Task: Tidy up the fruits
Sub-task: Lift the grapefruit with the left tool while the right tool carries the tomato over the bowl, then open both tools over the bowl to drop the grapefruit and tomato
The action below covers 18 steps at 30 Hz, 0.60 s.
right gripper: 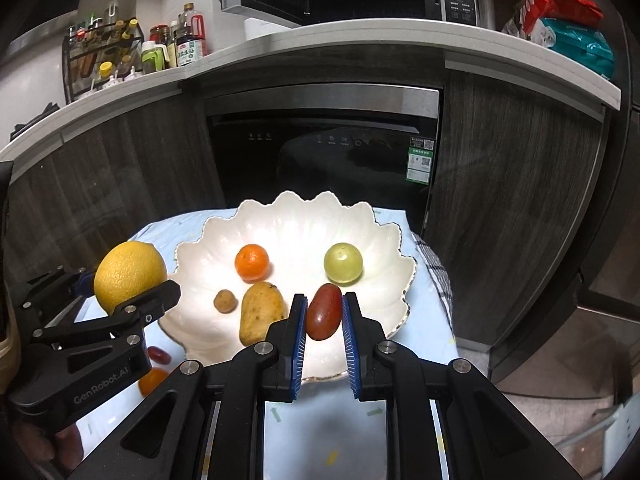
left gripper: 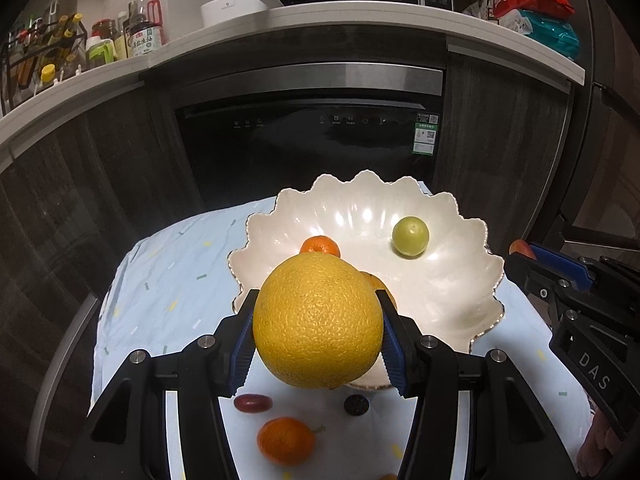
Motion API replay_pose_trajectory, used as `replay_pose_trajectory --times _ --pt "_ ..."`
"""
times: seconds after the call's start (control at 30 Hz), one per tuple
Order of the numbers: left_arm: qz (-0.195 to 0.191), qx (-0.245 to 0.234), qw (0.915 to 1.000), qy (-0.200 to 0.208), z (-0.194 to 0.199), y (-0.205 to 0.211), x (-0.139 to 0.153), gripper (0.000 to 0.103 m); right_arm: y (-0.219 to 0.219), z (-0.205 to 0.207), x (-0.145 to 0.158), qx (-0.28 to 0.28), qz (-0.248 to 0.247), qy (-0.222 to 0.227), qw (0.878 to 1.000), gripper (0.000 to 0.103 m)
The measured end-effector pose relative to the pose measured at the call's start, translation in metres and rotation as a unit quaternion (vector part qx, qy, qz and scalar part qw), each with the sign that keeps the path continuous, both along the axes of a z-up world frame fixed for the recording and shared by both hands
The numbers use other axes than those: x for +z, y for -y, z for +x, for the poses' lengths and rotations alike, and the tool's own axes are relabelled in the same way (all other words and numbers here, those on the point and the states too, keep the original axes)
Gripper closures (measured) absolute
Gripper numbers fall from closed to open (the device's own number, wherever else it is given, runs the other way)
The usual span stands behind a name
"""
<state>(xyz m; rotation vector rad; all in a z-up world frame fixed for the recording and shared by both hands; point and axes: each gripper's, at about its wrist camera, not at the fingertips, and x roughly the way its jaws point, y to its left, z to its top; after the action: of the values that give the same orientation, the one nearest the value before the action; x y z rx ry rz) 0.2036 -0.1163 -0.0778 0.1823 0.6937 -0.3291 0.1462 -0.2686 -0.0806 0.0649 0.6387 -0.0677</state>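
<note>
A large yellow orange (left gripper: 318,320) is sitting clamped between the blue pads of the left gripper (left gripper: 318,330) at the lower centre of the left wrist view, held above the near rim of the scalloped white bowl (left gripper: 452,300). In the right wrist view the same fruit is showing at the left edge, beside the bowl. The right gripper (right gripper: 324,316) is gripping a small reddish-brown oblong fruit (right gripper: 324,312) at the centre of its frame, over the bowl's near side.

Inside the bowl a small tangerine (right gripper: 252,262) is lying at the upper left, a green round fruit (right gripper: 343,263) at the upper right, and a small brown round fruit (right gripper: 225,301) and a yellow-brown mango (right gripper: 262,312) nearer the front.

On the pale blue cloth (left gripper: 172,280) at the bottom of the left wrist view, a dark red oblong fruit (left gripper: 253,403), a second tangerine (left gripper: 286,440) and a dark round fruit (left gripper: 356,405) are lying outside the bowl. A black dishwasher front (right gripper: 320,152) is standing behind the table.
</note>
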Motion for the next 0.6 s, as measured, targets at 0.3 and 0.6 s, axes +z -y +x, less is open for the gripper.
replay_pose_trajectory --times 0.3,0.6 --pt "0.006 0.003 0.9999 -0.011 0.021 0.008 -0.013 0.049 0.008 0.016 -0.012 -0.002 0.007 -0.008 1.000 0.084" --pt "0.009 0.002 0.9997 -0.023 0.032 0.013 -0.023 0.049 0.013 0.029 -0.022 -0.002 0.010 -0.018 1.000 0.084"
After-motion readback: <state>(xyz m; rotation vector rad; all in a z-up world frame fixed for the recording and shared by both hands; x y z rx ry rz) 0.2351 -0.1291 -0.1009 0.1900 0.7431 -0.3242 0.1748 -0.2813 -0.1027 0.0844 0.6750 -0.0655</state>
